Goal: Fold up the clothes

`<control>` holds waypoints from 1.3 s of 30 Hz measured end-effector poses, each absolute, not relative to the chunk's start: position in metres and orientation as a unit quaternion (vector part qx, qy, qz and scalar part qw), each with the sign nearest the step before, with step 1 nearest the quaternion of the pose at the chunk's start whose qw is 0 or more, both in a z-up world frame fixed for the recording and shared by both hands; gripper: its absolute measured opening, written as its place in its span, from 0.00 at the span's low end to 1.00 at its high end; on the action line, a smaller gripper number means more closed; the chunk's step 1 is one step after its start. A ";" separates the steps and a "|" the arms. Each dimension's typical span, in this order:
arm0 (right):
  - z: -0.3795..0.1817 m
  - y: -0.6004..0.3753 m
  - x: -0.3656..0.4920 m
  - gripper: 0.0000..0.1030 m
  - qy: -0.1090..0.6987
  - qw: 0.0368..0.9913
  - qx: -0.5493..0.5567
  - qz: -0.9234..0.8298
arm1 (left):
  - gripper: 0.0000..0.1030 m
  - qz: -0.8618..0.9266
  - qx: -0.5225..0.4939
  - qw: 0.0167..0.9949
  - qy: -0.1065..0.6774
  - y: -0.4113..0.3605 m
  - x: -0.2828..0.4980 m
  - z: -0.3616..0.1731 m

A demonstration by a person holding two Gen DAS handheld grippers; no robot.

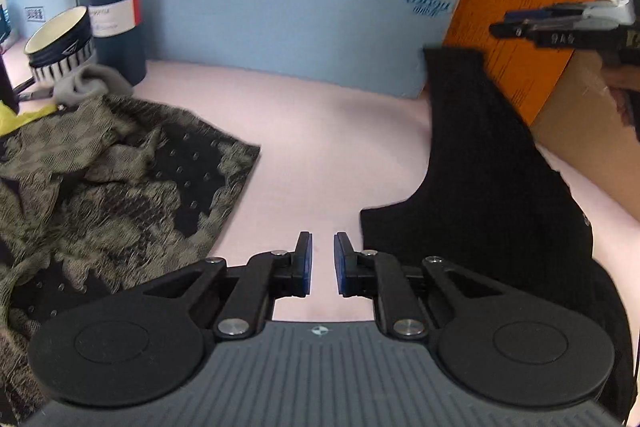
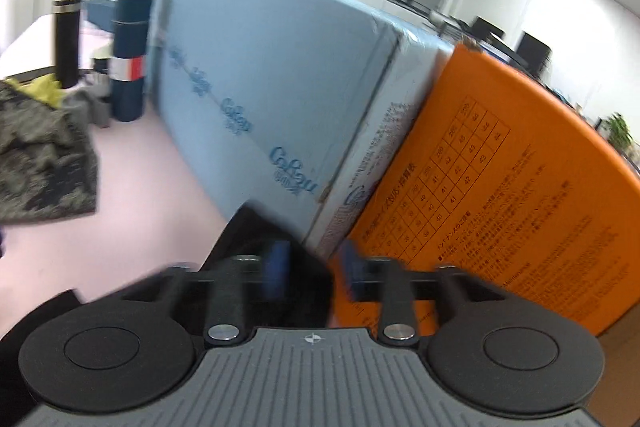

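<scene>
Black knit garment (image 1: 480,163) lies unfolded; patterned olive cloth (image 1: 112,179) crumpled far left; left gripper (image 1: 323,263) and right gripper (image 2: 310,267) both parted, empty.

You had two garments on the pink table (image 1: 320,131): one black garment (image 1: 484,163) and one patterned olive-and-black garment (image 1: 120,179). You had two boxes behind them, one blue box (image 1: 304,27) and one orange box (image 1: 520,27). You had one striped bowl (image 1: 60,43) and two dark flasks (image 2: 128,59), plus one grey cloth (image 1: 92,83).
</scene>
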State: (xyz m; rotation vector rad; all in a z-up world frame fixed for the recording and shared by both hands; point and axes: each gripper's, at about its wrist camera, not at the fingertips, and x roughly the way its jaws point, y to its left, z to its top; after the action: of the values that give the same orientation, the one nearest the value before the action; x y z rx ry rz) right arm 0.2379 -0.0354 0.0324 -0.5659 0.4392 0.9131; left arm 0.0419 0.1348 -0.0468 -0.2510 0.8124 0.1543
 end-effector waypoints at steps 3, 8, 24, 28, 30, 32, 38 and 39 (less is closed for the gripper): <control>0.037 -0.054 0.240 0.39 0.214 0.849 -0.224 0.429 | 0.24 0.060 -0.109 0.909 0.398 0.131 0.031 -0.047; 0.027 -0.133 0.228 0.48 0.242 0.871 -0.211 0.370 | 0.43 -0.011 -0.058 0.916 0.397 0.100 0.033 -0.044; -0.106 -0.205 0.232 0.42 0.403 0.863 -0.081 0.295 | 0.55 -0.109 0.120 0.880 0.446 -0.001 0.065 -0.072; -0.100 -0.185 0.229 0.02 0.371 0.870 -0.151 0.286 | 0.60 -0.093 0.123 0.871 0.466 0.006 0.056 -0.083; -0.087 -0.180 0.226 0.02 0.325 0.882 -0.228 0.253 | 0.69 -0.090 0.123 0.872 0.466 0.009 0.053 -0.083; -0.072 -0.183 0.227 0.02 0.281 0.894 -0.283 0.205 | 0.75 -0.085 0.125 0.873 0.463 0.010 0.051 -0.085; -0.061 -0.207 0.255 0.06 0.335 0.885 -0.268 0.182 | 0.83 -0.078 0.128 0.872 0.465 0.011 0.051 -0.084; -0.061 -0.211 0.252 0.06 0.337 0.883 -0.268 0.189 | 0.83 -0.079 0.127 0.872 0.465 0.012 0.049 -0.084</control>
State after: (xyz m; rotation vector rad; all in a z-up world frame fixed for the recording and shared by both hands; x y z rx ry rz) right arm 0.2517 -0.2107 -0.0608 -0.5586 0.7010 0.3927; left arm 0.0494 0.0120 -0.0835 0.2650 0.9723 -0.1641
